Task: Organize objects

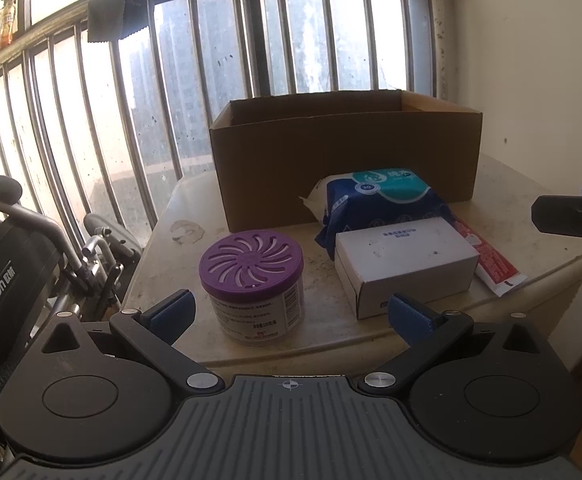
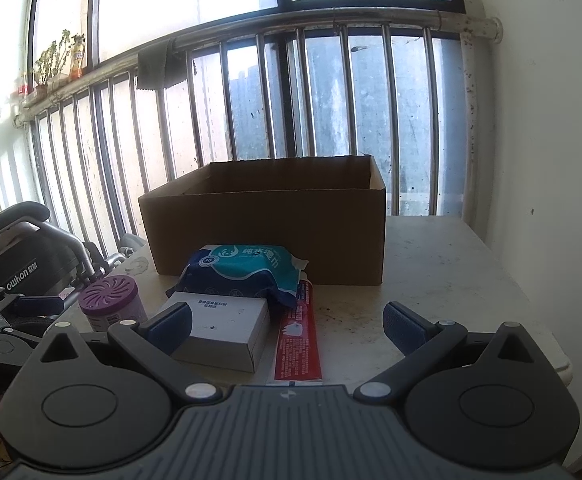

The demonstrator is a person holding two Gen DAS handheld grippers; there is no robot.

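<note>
An open cardboard box point(image 1: 343, 160) point(image 2: 267, 228) stands at the back of a pale table point(image 1: 323, 316). In front of it lie a blue wipes pack point(image 1: 383, 200) point(image 2: 243, 276), a white carton point(image 1: 407, 260) point(image 2: 223, 328), a red toothpaste tube point(image 1: 491, 264) point(image 2: 299, 340) and a purple-lidded jar point(image 1: 251, 288) point(image 2: 111, 304). My left gripper point(image 1: 291, 312) hangs open before the table's near edge, the jar just ahead of its left finger. My right gripper point(image 2: 287, 328) is open too, the tube and carton lying ahead between its fingers, untouched.
A metal railing point(image 1: 251, 40) and window run behind the table. A wall point(image 2: 551, 140) closes the right side. A folded wheelchair point(image 1: 19, 264) stands left of the table. Bare tabletop point(image 2: 443, 264) lies right of the box.
</note>
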